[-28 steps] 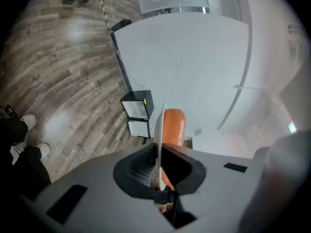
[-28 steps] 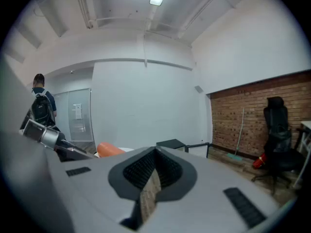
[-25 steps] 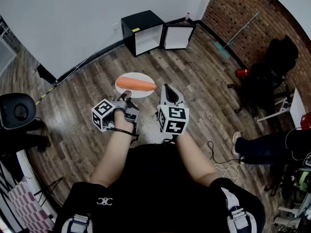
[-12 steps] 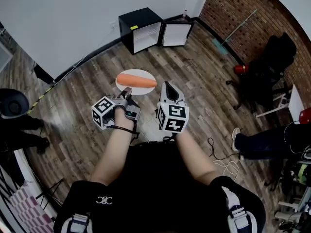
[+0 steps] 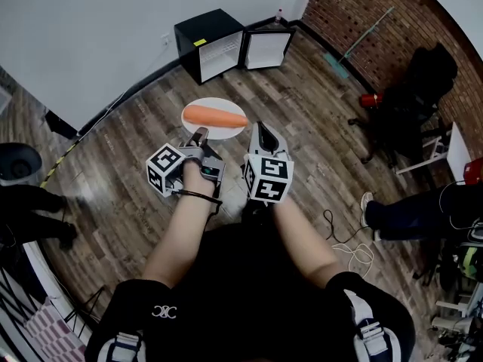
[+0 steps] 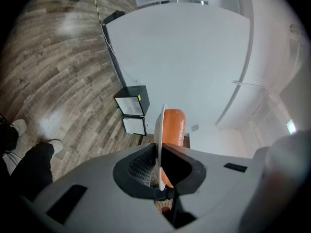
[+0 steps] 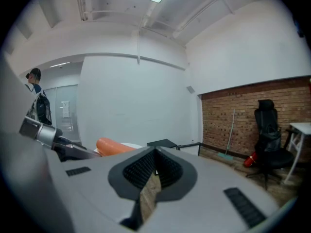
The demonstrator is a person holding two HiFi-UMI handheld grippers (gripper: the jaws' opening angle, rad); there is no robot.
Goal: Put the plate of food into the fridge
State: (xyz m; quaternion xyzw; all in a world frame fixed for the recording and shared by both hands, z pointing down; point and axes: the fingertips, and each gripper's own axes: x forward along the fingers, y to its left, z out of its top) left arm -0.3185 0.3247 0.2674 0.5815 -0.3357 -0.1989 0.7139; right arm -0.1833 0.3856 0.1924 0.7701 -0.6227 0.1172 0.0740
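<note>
A white plate carries one orange carrot and hangs above the wood floor in front of me. My left gripper is shut on the plate's near rim. In the left gripper view the plate stands edge-on between the jaws, with the carrot on its right side. My right gripper is beside it on the right, shut and empty; its tips meet. The black mini fridge stands against the white wall ahead, its door swung open to the right.
A black office chair and a red object stand by the brick wall at right. A seated person's legs and floor cables lie at right. A black bin is at left. A person stands far off.
I have moved a little toward the fridge with the plate held out in front. Both grippers keep the same pose and grip.
</note>
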